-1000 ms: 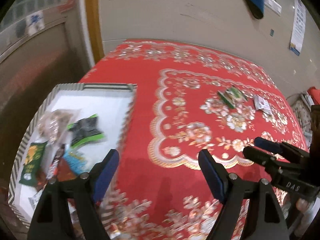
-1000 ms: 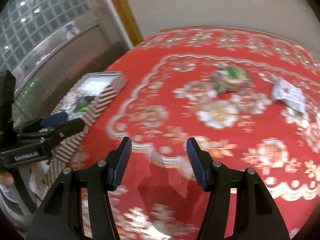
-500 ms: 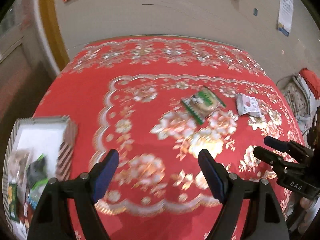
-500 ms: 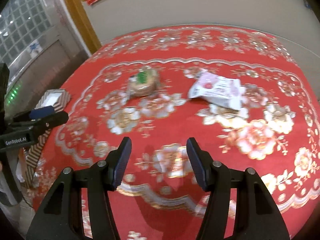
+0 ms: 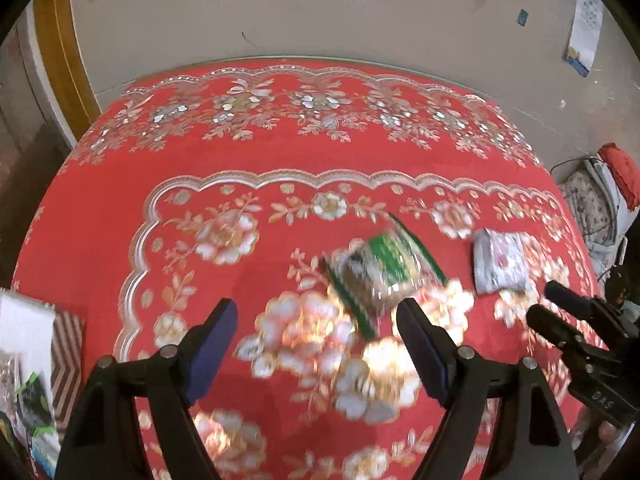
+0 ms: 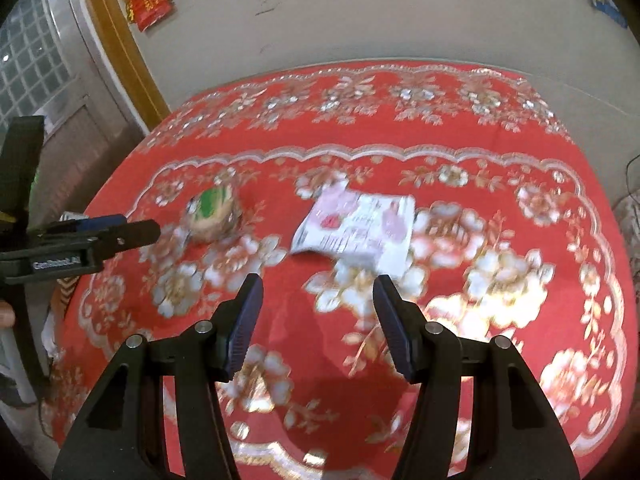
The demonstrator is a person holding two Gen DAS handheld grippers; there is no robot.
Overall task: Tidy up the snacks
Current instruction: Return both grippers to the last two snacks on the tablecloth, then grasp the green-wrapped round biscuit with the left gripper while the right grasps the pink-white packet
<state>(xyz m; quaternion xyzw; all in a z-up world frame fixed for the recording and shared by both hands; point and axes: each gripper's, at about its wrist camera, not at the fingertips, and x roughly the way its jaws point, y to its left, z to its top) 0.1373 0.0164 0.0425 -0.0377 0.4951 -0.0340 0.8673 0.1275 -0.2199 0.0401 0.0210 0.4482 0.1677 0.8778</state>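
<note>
A green-and-clear snack packet (image 5: 380, 276) lies on the red flowered tablecloth just ahead of my open, empty left gripper (image 5: 316, 328); it also shows in the right wrist view (image 6: 212, 212). A white-and-pink snack packet (image 6: 356, 228) lies just ahead of my open, empty right gripper (image 6: 318, 308); in the left wrist view it (image 5: 500, 266) lies right of the green packet. The striped box (image 5: 66, 356) holding several snacks is at the left edge. Each gripper shows in the other's view, the right one (image 5: 560, 312) and the left one (image 6: 120, 232).
The round table (image 5: 304, 152) stands near a beige wall. A wooden door frame (image 6: 116, 40) and glass blocks are to the left. Bags and a red cushion (image 5: 620, 172) lie on the floor to the right.
Both grippers have swung right, away from the striped box, and moved toward the two packets, which are now closer. Both stay open.
</note>
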